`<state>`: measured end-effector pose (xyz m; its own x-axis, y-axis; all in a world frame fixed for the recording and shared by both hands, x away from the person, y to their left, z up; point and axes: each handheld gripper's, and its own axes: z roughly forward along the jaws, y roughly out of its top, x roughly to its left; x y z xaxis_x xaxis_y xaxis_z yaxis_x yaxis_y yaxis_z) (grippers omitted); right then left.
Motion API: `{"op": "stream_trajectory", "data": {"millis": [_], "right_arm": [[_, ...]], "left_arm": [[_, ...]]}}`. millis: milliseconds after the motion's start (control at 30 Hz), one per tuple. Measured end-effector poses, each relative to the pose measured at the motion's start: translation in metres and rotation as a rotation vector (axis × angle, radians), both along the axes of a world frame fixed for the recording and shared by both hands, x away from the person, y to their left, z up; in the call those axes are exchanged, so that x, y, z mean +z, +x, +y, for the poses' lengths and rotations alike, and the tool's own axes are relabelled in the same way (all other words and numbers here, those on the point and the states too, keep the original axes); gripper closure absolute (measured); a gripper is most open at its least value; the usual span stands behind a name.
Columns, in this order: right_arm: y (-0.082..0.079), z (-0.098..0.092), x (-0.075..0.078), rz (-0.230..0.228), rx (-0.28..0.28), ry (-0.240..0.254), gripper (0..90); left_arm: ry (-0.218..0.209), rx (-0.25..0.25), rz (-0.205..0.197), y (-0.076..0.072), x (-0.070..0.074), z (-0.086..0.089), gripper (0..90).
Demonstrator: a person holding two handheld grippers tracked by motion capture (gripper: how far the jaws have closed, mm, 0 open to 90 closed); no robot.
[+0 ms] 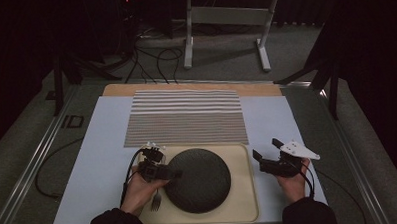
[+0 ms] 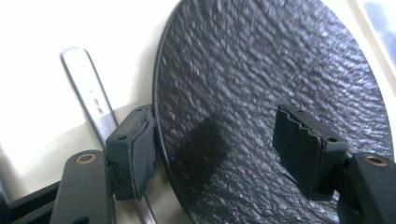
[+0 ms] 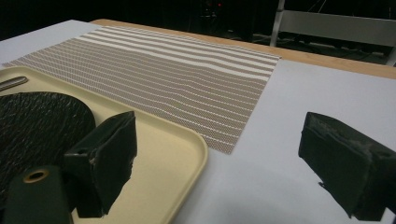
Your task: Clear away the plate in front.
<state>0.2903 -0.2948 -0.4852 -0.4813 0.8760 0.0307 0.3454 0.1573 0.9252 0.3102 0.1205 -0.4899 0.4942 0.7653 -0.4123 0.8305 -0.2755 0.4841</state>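
Note:
A dark, rough-textured round plate [image 1: 201,179] [image 2: 261,84] [image 3: 37,116] lies on a cream tray [image 1: 242,190] [image 3: 163,154] at the table's near edge. A metal fork [image 1: 156,199] [image 2: 88,88] lies on the tray just left of the plate. My left gripper [image 1: 171,173] [image 2: 217,135] is at the plate's left rim and open. One pad sits beside the rim and the other stands over the plate's surface, clear of it. My right gripper [image 1: 266,148] [image 3: 217,140] hovers right of the tray, open, with nothing between its jaws.
A brown-and-white striped placemat [image 1: 185,117] [image 3: 177,79] lies beyond the tray on the pale blue table cover [image 1: 103,160]. A wooden edge [image 1: 185,86] runs along the far side. A white frame [image 1: 223,21] and cables [image 1: 155,63] are on the floor behind.

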Motion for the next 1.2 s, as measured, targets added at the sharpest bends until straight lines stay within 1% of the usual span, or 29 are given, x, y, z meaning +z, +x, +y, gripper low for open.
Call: {"op": "stream_trajectory", "data": {"millis": [33, 67, 100, 167, 200, 233, 367, 567, 600, 633, 700, 767, 867, 933, 967, 1000, 1067, 1133, 1200], "right_arm": [[0.000, 0.000, 0.000, 0.000, 0.000, 0.001, 11.6], [0.000, 0.000, 0.000, 0.000, 0.000, 0.001, 11.6], [0.000, 0.000, 0.000, 0.000, 0.001, 0.000, 11.6], [0.000, 0.000, 0.000, -0.001, 0.001, 0.000, 11.6], [0.000, 0.000, 0.000, -0.001, 0.001, 0.000, 11.6], [0.000, 0.000, 0.000, -0.002, 0.001, 0.002, 11.6], [0.000, 0.000, 0.000, 0.000, 0.001, 0.004, 11.5], [0.000, 0.000, 0.000, -0.003, 0.003, 0.003, 11.5], [0.000, 0.000, 0.000, -0.002, 0.003, 0.004, 11.5], [0.000, 0.000, 0.000, -0.001, 0.003, 0.004, 11.5], [0.000, 0.000, 0.000, -0.003, 0.005, 0.002, 11.5], [0.000, 0.000, 0.000, -0.002, 0.006, 0.003, 11.5], [-0.001, 0.000, 0.000, 0.000, 0.006, 0.005, 11.4], [-0.001, 0.000, 0.000, 0.001, 0.012, 0.007, 11.4], [-0.001, 0.000, 0.000, 0.002, 0.015, 0.005, 11.3], [-0.001, 0.001, 0.000, 0.002, 0.017, 0.004, 11.3], [-0.001, 0.001, 0.000, 0.003, 0.018, 0.004, 11.3], [-0.001, 0.001, 0.000, 0.003, 0.019, 0.007, 11.3], [-0.001, 0.001, 0.000, 0.002, 0.019, 0.007, 11.2]], "left_arm": [[-0.012, 0.002, -0.008, 0.000, 0.003, 0.001, 31.0], [-0.012, 0.002, -0.008, 0.000, 0.003, 0.001, 31.2], [-0.032, 0.001, -0.028, 0.000, 0.008, 0.004, 31.2], [-0.050, -0.001, -0.048, 0.001, 0.013, 0.005, 30.7], [-0.050, -0.001, -0.048, 0.001, 0.013, 0.005, 30.0], [-0.053, -0.002, -0.071, 0.000, 0.017, 0.005, 29.2], [-0.070, 0.002, -0.115, 0.000, 0.024, 0.007, 25.8], [-0.073, 0.011, -0.188, 0.000, 0.035, 0.014, 21.9], [-0.067, 0.013, -0.200, 0.000, 0.036, 0.015, 20.8], [-0.058, 0.015, -0.219, 0.000, 0.039, 0.017, 20.0], [-0.058, 0.017, -0.241, 0.001, 0.042, 0.020, 18.9], [-0.043, 0.030, -0.272, 0.001, 0.045, 0.023, 18.8], [-0.030, 0.045, -0.311, 0.002, 0.048, 0.030, 16.3], [-0.032, 0.059, -0.341, 0.002, 0.050, 0.035, 15.5], [-0.032, 0.063, -0.352, 0.002, 0.050, 0.037, 15.4], [-0.032, 0.063, -0.352, 0.002, 0.050, 0.037, 15.4], [-0.034, 0.077, -0.396, 0.001, 0.052, 0.044, 14.9], [-0.038, 0.086, -0.416, 0.001, 0.053, 0.048, 13.6], [-0.033, 0.093, -0.431, 0.000, 0.054, 0.052, 13.5]]}}
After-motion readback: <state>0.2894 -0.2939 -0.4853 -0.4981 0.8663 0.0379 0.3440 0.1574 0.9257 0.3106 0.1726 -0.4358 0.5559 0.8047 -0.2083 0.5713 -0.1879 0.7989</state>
